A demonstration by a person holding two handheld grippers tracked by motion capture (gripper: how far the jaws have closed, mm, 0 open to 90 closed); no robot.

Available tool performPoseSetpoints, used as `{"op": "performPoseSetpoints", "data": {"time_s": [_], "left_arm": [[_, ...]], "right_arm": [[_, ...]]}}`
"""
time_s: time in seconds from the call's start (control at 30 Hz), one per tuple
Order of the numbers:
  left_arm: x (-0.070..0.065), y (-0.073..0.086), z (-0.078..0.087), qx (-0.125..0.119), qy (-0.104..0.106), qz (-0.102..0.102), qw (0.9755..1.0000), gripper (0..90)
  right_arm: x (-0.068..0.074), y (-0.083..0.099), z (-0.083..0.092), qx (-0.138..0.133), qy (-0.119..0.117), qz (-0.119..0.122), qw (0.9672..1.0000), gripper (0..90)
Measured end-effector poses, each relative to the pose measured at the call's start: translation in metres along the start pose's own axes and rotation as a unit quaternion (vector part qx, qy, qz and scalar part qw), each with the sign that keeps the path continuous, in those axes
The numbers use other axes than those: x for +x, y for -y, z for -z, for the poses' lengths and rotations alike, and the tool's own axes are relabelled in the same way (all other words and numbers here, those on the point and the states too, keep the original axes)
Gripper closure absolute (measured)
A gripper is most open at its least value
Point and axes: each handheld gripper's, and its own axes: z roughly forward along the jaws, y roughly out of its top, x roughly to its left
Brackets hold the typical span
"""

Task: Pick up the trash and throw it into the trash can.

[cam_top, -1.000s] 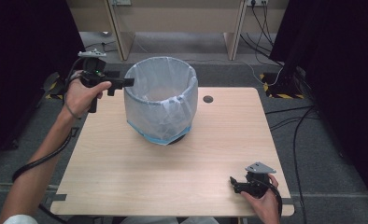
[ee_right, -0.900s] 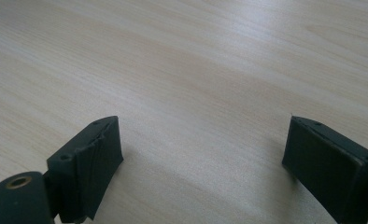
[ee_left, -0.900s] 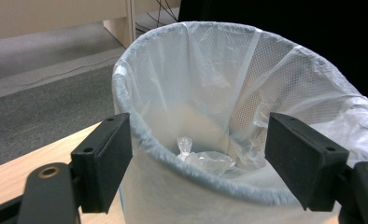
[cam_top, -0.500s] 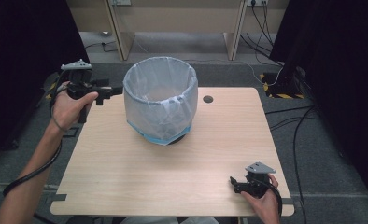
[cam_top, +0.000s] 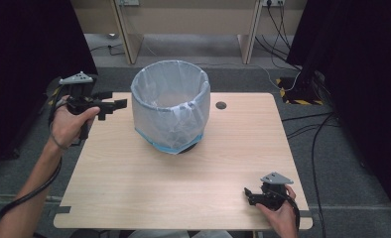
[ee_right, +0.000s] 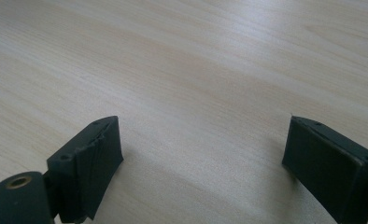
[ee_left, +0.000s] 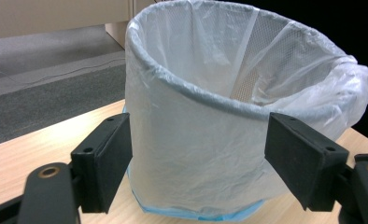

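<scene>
Near the table's far middle stands the round mesh wastebasket lined with a thin white plastic bag [cam_top: 171, 109]. Just left of it, not touching, I hold my left gripper [cam_top: 115, 105] level toward its side, jaws spread wide with nothing between them. My right gripper [cam_top: 249, 194] rests low at the pale wooden table's [cam_top: 134, 183] near right corner, jaws likewise apart and empty.

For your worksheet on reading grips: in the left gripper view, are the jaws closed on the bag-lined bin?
No: the left gripper has its jaws wide apart, short of the bin, touching nothing.
</scene>
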Motion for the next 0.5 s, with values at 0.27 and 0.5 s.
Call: {"op": "performPoseSetpoints", "data": {"time_s": [0.27,0.5], "left_arm": [[-0.001,0.015,0.0,-0.006,0.004,0.005,1.0,22.7],[0.002,0.029,0.001,-0.012,0.006,0.014,0.9998,22.8]], "right_arm": [[0.0,0.0,0.0,0.0,0.0,0.0,1.0,11.6],[0.0,0.0,0.0,0.0,0.0,0.0,1.0,11.5]]}}
